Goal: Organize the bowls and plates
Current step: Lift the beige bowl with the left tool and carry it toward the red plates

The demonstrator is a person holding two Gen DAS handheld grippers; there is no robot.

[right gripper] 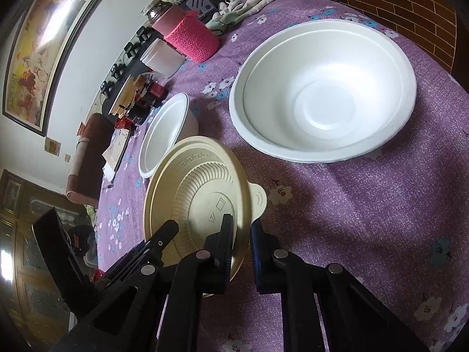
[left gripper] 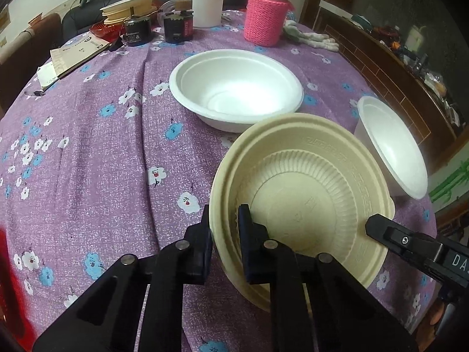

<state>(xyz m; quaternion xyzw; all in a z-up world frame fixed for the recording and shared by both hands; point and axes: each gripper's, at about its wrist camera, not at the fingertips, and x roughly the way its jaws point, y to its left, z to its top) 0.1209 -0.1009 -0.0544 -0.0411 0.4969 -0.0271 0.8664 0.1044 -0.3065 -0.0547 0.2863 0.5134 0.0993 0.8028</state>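
A beige ribbed bowl [left gripper: 302, 182] is tilted above the purple flowered tablecloth [left gripper: 96, 152], held from two sides. My left gripper [left gripper: 225, 215] is shut on its near-left rim, one finger outside and one inside. In the right wrist view my right gripper [right gripper: 241, 224] is shut on the beige bowl's [right gripper: 199, 193] rim beside a small tab. Each gripper shows in the other's view: the right gripper [left gripper: 404, 240], the left gripper [right gripper: 161, 234]. A large white bowl [left gripper: 234, 88] [right gripper: 322, 88] and a second white bowl [left gripper: 390, 146] [right gripper: 167, 135] rest on the cloth beyond.
At the table's far side stand a bottle in a pink knitted sleeve [left gripper: 265, 17], a white jar [left gripper: 205, 6], two dark jars [left gripper: 178, 25], a stack of beige plates [left gripper: 129, 7], papers [left gripper: 73, 55] and gloves [left gripper: 310, 38]. A brick wall [right gripper: 395, 6] borders the table.
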